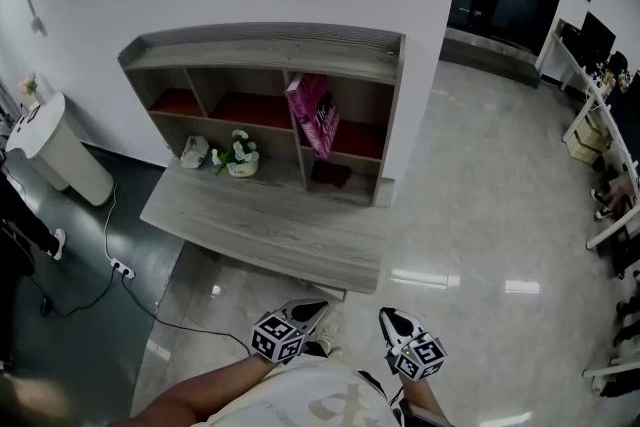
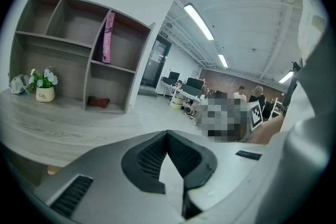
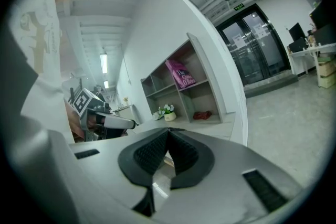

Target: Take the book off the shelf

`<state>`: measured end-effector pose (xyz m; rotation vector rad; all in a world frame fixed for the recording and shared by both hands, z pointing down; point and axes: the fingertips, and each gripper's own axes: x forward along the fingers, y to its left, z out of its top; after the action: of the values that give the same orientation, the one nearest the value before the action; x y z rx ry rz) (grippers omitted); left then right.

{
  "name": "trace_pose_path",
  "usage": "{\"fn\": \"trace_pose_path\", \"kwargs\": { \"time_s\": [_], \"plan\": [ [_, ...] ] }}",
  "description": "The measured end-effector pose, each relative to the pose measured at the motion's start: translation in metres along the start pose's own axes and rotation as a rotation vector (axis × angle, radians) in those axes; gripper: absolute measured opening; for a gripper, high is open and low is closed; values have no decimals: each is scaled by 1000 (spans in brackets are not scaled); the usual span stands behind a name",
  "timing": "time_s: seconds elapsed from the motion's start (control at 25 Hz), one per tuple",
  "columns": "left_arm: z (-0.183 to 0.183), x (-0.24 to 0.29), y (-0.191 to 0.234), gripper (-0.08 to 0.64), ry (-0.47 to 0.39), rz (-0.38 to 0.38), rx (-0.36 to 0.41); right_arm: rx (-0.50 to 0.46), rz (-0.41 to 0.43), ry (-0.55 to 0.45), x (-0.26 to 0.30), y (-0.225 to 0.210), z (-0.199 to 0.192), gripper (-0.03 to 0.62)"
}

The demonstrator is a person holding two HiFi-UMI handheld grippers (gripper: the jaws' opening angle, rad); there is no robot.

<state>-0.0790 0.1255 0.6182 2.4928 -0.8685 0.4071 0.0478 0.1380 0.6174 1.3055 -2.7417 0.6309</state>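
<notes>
The book (image 1: 314, 113), a slim magenta volume with pale lettering on its cover, is leaning tilted in the upper right compartment of the shelf (image 1: 262, 51), which is standing on the desk (image 1: 270, 227). The left tongs (image 1: 308, 309) and right tongs (image 1: 393, 319) are hovering clenched and empty on the near side, well apart from the shelf.

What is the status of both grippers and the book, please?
Left gripper shut, empty. Right gripper shut, empty. Pink book leaning in shelf, upper right compartment, untouched. Nothing blocks it.
</notes>
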Motion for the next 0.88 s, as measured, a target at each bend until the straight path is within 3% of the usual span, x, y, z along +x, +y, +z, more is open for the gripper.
{"fn": "trace_pose_path", "kwargs": {
  "time_s": [0.36, 0.88],
  "plan": [
    [8, 29, 14, 2, 15, -37, -9, 29, -32, 0, 11, -26, 4, 3],
    [66, 68, 67, 2, -45, -48, 22, -12, -41, -2, 65, -68, 48, 3]
  ]
}}
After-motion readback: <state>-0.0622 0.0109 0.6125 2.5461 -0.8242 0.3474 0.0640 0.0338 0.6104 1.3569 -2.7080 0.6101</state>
